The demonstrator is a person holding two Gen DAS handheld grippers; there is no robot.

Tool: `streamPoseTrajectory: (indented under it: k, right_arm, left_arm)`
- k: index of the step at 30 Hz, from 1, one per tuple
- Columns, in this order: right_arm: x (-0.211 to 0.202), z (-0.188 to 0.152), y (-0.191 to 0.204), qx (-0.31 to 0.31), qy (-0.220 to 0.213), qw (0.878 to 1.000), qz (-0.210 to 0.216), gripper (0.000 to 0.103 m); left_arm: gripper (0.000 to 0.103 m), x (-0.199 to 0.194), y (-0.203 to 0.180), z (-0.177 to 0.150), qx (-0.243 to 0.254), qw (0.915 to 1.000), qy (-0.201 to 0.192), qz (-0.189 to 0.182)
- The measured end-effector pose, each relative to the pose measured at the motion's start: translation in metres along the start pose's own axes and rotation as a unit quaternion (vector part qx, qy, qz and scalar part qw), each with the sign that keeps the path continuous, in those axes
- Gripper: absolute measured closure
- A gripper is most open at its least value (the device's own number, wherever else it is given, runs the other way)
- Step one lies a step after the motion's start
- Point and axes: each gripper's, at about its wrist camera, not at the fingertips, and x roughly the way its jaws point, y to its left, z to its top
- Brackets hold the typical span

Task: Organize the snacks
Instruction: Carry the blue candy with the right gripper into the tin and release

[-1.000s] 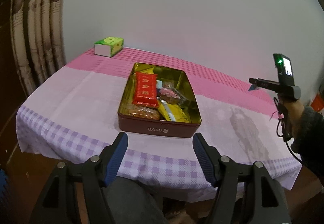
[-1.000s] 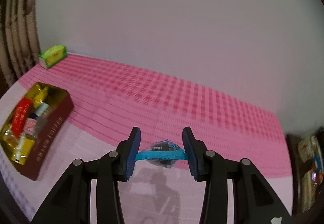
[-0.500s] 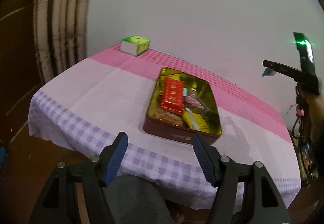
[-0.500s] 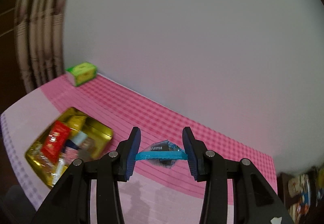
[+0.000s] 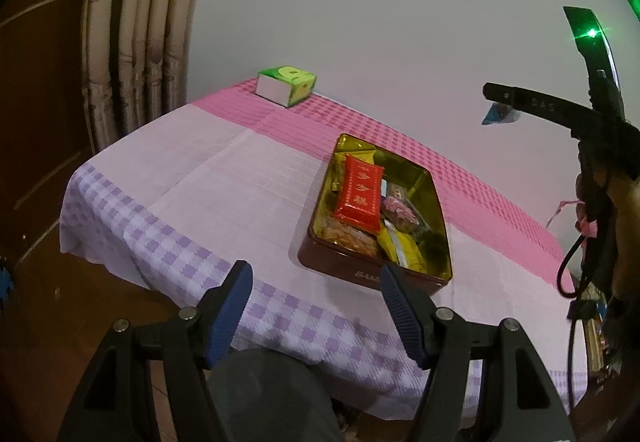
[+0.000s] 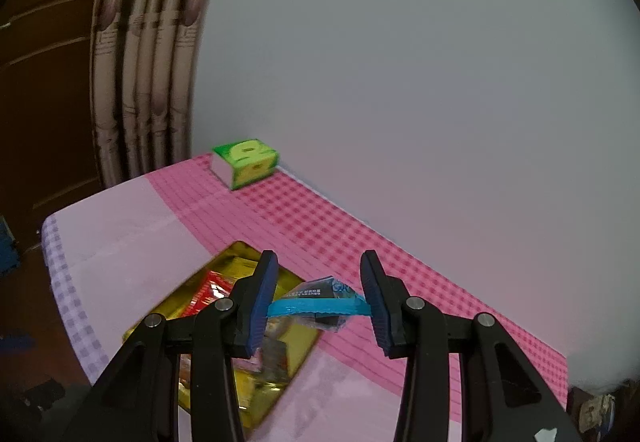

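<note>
A dark red tin with a gold inside (image 5: 434, 198) sits on the table and holds several snacks, among them a red packet (image 5: 359, 194) and a yellow one (image 5: 404, 248). My right gripper (image 6: 319, 302) is shut on a blue snack packet (image 6: 316, 307) and holds it in the air above the tin's far end (image 6: 236, 250). In the left wrist view the right gripper (image 5: 498, 104) and the blue packet (image 5: 498, 114) hang high to the right of the tin. My left gripper (image 5: 316, 316) is open and empty, in front of the table's near edge.
A green and white tissue box (image 5: 286, 84) stands at the far left corner of the table; it also shows in the right wrist view (image 6: 245, 162). The table has a pink and purple checked cloth (image 5: 200, 178). A curtain (image 5: 136, 42) hangs at left. A white wall is behind.
My right gripper has swung left with the blue packet, from over the bare pink cloth to above the tin. My left gripper has drawn back and turned, so the tin sits further right.
</note>
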Motion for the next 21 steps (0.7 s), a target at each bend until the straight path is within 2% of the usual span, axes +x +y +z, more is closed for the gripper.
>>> streamPoseTrajectory:
  k: [9,21]
  right_arm:
    - [0.027,-0.006,0.03,-0.004,0.025,1.0,0.015,0.064]
    - [0.068,-0.03,0.047,0.007,0.064,0.998,0.026,0.063]
  left_arm:
    - [0.035,0.003,0.009,0.003,-0.013,0.9999,0.002,0.006]
    - [0.035,0.012,0.009,0.001,-0.011,0.9997,0.016,0.012]
